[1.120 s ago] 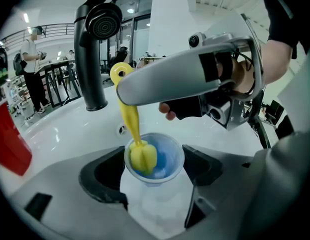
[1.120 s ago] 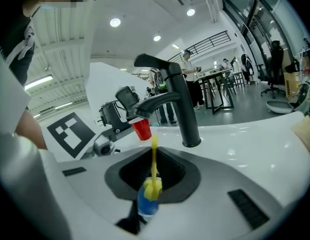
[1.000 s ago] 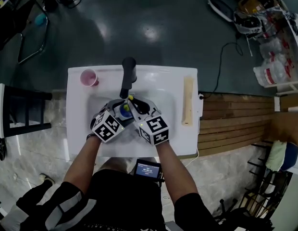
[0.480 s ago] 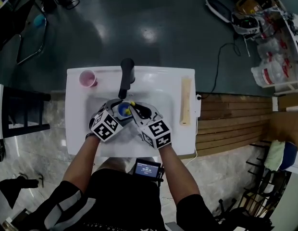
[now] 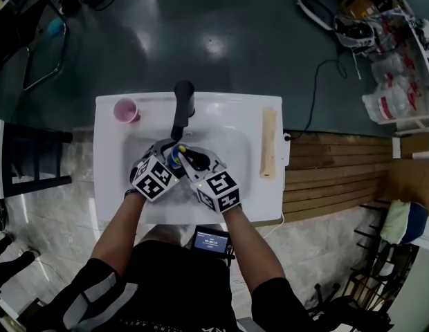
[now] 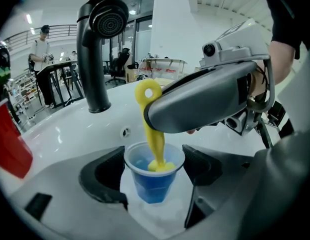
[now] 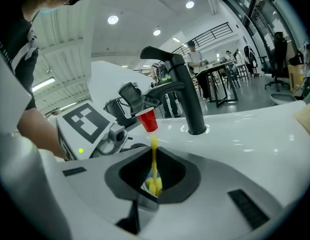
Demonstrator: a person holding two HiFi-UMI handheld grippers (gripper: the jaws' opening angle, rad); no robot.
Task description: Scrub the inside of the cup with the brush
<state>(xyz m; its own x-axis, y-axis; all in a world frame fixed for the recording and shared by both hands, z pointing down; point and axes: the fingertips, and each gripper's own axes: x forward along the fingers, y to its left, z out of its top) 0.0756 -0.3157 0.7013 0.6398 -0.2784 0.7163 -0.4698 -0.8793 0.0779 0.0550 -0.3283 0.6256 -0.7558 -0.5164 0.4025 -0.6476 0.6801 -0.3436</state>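
Blue plastic cup (image 6: 154,184) stood upright, pinched between the left gripper's (image 6: 154,173) jaws in the white sink basin (image 5: 232,138). The right gripper (image 7: 154,180) clamped a yellow long-handled brush (image 6: 155,136), its head inside the cup.

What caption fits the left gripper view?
Left gripper holds a blue cup over the white sink while the right gripper's yellow brush reaches inside it.

The brush (image 6: 155,134) in the cup (image 6: 154,188) — faucet (image 6: 94,59) behind them.
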